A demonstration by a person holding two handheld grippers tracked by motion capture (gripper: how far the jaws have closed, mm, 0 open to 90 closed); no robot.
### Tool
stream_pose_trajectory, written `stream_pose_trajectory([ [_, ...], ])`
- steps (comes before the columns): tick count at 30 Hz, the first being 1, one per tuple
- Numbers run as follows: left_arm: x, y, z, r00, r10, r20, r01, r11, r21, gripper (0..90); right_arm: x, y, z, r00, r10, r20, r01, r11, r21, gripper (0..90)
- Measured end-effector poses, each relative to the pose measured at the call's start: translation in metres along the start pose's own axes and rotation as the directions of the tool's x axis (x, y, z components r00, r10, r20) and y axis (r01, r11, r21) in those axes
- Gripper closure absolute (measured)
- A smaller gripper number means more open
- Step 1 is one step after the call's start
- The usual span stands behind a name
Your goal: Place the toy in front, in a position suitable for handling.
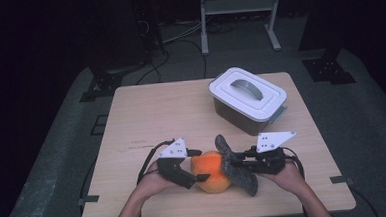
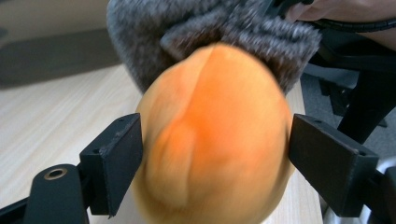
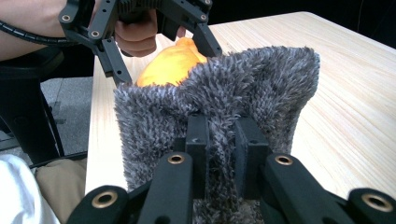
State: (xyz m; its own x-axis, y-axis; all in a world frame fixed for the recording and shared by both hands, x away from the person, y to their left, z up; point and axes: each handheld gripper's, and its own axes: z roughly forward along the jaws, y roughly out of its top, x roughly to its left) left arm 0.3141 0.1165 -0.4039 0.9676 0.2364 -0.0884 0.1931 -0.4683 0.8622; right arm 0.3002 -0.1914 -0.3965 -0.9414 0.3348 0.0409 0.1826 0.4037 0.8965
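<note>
The left tongs (image 1: pixel 193 165) clamp the orange fruit (image 1: pixel 212 171) steady so the right tongs (image 1: pixel 238 160), pinching a grey cloth (image 1: pixel 236 165), can wipe it.

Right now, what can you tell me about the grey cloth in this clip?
The grey cloth is a thick, shaggy piece with long fuzzy pile, like microfibre. The right gripper pinches a fold of it between its shut jaws, so it stands bunched and draped above the table near the front edge. Its far face presses against the orange fruit, which the left gripper clamps from both sides. In the high view it hangs between fruit and right hand.
</note>
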Motion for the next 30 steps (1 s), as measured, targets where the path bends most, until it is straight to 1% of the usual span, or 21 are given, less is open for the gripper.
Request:
stream_pose_trajectory([
  [1,0.003,-0.003,0.0,0.9997,-0.024,0.007,0.024,0.9997,-0.007,17.8,-0.001,-0.001,0.0,1.0,0.006,0.001,-0.006,1.0,-0.001,77.3],
  [2,0.004,-0.005,0.0,0.9993,-0.033,0.018,0.033,0.9993,-0.017,19.3,-0.002,-0.002,0.0,0.9999,0.013,0.002,-0.013,1.0,-0.002,77.3],
  [3,0.004,-0.006,0.001,0.9992,-0.035,0.022,0.035,0.9991,-0.026,23.7,-0.003,-0.003,0.0,0.9999,0.017,0.003,-0.017,1.0,-0.001,77.3],
  [5,0.003,-0.006,0.0,0.9998,-0.02,0.007,0.021,0.9994,-0.028,34.5,-0.004,-0.004,-0.001,0.9997,0.024,0.002,-0.024,1.0,-0.002,77.3],
  [6,0.003,-0.004,-0.002,0.9998,-0.02,0.001,0.02,0.9994,-0.03,38.7,-0.005,-0.003,-0.002,0.9997,0.025,0.003,-0.025,1.0,-0.005,77.3],
  [7,0.002,-0.002,-0.003,0.9998,-0.017,-0.011,0.017,0.9994,-0.03,41.2,-0.005,-0.002,-0.004,0.9997,0.025,0.009,-0.025,1.0,-0.006,77.3],
  [8,0.001,-0.001,-0.005,0.9997,-0.02,-0.015,0.02,0.9994,-0.029,42.0,-0.005,-0.001,-0.006,0.9996,0.028,0.009,-0.027,0.999,-0.019,77.4],
  [10,-0.001,0.003,-0.008,0.9992,-0.006,-0.038,0.006,0.9997,-0.024,42.6,-0.004,0.004,-0.012,0.9995,0.024,0.022,-0.023,0.999,-0.047,77.5],
  [11,-0.001,0.004,-0.009,0.9988,0.004,-0.05,-0.004,0.9999,-0.011,42.7,-0.003,0.007,-0.014,0.9994,0.02,0.026,-0.019,0.998,-0.062,77.4],
  [13,-0.002,0.006,-0.009,0.9981,0.005,-0.061,-0.006,0.9999,-0.009,42.7,-0.001,0.011,-0.016,0.9996,0.018,0.02,-0.016,0.996,-0.093,77.4],
  [14,-0.003,0.006,-0.009,0.9981,0.006,-0.062,-0.007,1.0,-0.007,42.8,0.0,0.012,-0.015,0.9997,0.017,0.018,-0.015,0.995,-0.094,77.4],
  [16,-0.003,0.006,-0.008,0.998,0.005,-0.063,-0.006,0.9999,-0.01,42.7,0.003,0.013,-0.011,0.9999,0.004,0.017,-0.002,0.997,-0.083,77.3],
  [19,-0.003,0.006,-0.007,0.9984,0.01,-0.056,-0.01,0.9999,-0.007,41.6,0.005,0.008,0.0,0.9998,-0.018,0.013,0.018,1.0,-0.013,77.0],
  [21,-0.001,0.002,-0.005,0.9994,-0.002,-0.035,0.001,0.9998,-0.018,36.6,0.004,0.004,0.003,0.9999,-0.015,0.003,0.015,1.0,0.001,77.1],
  [23,0.002,0.001,-0.004,0.9994,-0.024,-0.024,0.023,0.9992,-0.032,28.2,0.002,0.001,0.002,1.0,-0.005,0.002,0.005,1.0,0.005,77.0],
  [24,0.003,0.0,-0.003,0.9991,-0.036,-0.023,0.036,0.9988,-0.033,24.5,0.0,0.0,0.002,1.0,-0.004,0.003,0.004,1.0,0.012,77.0],
  [25,0.004,-0.001,0.0,0.9983,-0.053,-0.026,0.052,0.9984,-0.023,18.4,-0.001,-0.001,0.001,1.0,0.0,0.005,0.0,1.0,0.012,77.1],
  [26,0.005,-0.003,0.003,0.9974,-0.07,-0.021,0.069,0.9974,-0.02,16.1,-0.002,-0.002,0.001,1.0,0.006,0.006,-0.006,1.0,0.011,77.0],
  [27,0.005,-0.006,0.007,0.9968,-0.079,-0.008,0.079,0.9967,-0.021,15.8,-0.002,-0.003,0.0,0.9999,0.011,0.007,-0.011,1.0,0.011,77.0],
  [28,0.004,-0.007,0.01,0.9976,-0.069,-0.012,0.069,0.9975,-0.018,16.7,-0.002,-0.002,0.0,0.9999,0.011,0.01,-0.011,1.0,0.012,77.1],
  [30,0.001,-0.004,0.009,0.9986,-0.044,-0.031,0.043,0.9988,-0.025,27.0,0.0,0.002,-0.001,0.9998,0.002,0.022,-0.002,1.0,0.004,77.2],
])
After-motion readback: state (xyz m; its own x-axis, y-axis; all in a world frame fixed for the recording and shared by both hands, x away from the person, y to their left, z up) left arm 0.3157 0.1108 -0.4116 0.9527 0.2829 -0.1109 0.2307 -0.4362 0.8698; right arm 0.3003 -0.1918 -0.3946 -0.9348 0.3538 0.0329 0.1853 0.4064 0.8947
